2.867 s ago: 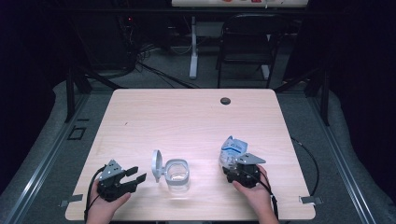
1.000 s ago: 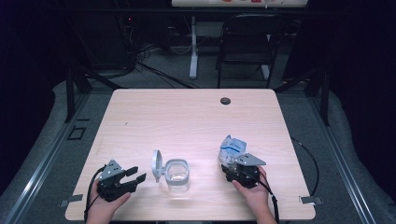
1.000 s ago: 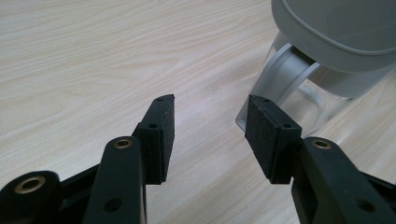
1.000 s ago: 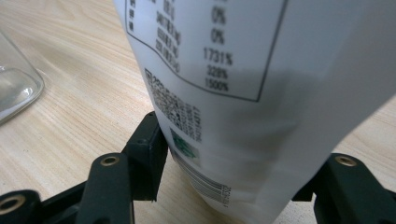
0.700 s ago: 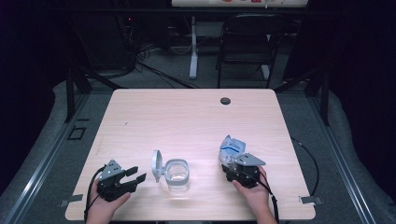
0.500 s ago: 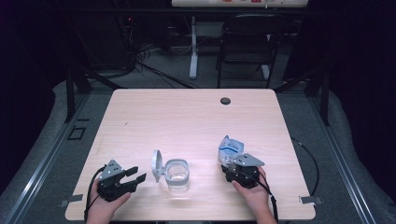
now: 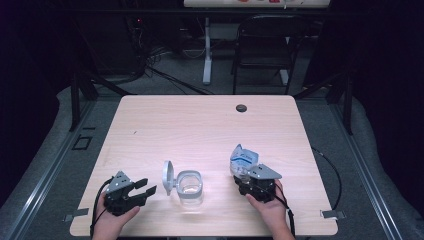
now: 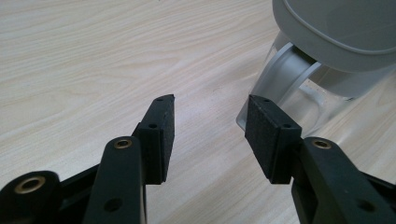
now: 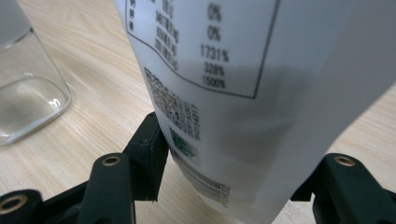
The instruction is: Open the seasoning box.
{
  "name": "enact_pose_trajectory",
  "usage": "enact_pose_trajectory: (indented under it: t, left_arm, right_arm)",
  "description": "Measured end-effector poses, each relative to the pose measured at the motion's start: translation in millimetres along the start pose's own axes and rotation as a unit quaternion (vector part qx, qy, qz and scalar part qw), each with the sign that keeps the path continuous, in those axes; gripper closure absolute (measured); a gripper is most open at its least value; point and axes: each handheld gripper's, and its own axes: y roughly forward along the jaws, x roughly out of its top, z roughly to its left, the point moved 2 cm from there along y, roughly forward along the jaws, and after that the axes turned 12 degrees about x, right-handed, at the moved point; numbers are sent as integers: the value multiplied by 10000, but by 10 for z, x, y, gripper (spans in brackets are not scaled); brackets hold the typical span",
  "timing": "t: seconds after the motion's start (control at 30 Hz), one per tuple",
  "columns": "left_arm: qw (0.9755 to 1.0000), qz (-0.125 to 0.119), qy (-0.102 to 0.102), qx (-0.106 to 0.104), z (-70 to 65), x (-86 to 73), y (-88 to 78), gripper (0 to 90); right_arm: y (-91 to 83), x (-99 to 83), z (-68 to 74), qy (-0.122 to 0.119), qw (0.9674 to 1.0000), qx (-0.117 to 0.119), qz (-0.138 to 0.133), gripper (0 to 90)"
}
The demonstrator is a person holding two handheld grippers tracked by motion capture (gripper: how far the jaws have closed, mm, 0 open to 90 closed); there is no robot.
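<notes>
A light wooden desk (image 7: 200, 125) is seen from above, with a small dark round hole (image 7: 241, 108) near its far edge at about 12 o'clock. Toward the near edge, at about 6 o'clock, a clear square jar (image 7: 190, 187) is set upright, its grey hinged lid (image 7: 168, 177) flipped open at the jar's 9 o'clock. A white and blue pouch (image 7: 243, 161) with printed label text is found at the jar's 3 o'clock, well apart from it. The pouch is clamped low down between the pads of the right hand-held gripper (image 7: 250, 181). The left hand-held gripper (image 7: 145, 189) is held at the jar's 9 o'clock, its jaws spread wide with nothing between them, near the lid.
</notes>
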Motion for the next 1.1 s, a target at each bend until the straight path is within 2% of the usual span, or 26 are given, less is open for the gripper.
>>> enact_pose_trajectory:
  t: [0.27,0.73,0.87,1.1]
  left_arm:
    - [10000,11,-11,-1,0,-1,2,530]
    - [10000,15,-6,8,6,5,-13,530]
    - [10000,3,-7,15,10,9,-17,530]
    - [10000,-17,-5,23,19,12,-22,530]
  right_arm:
    - [-67,78,61,-169,9998,-47,-77,429]
    - [-124,222,231,-424,9987,96,-263,431]
    - [-132,253,269,-488,9983,44,-304,431]
    - [-140,289,315,-638,9977,-24,-216,430]
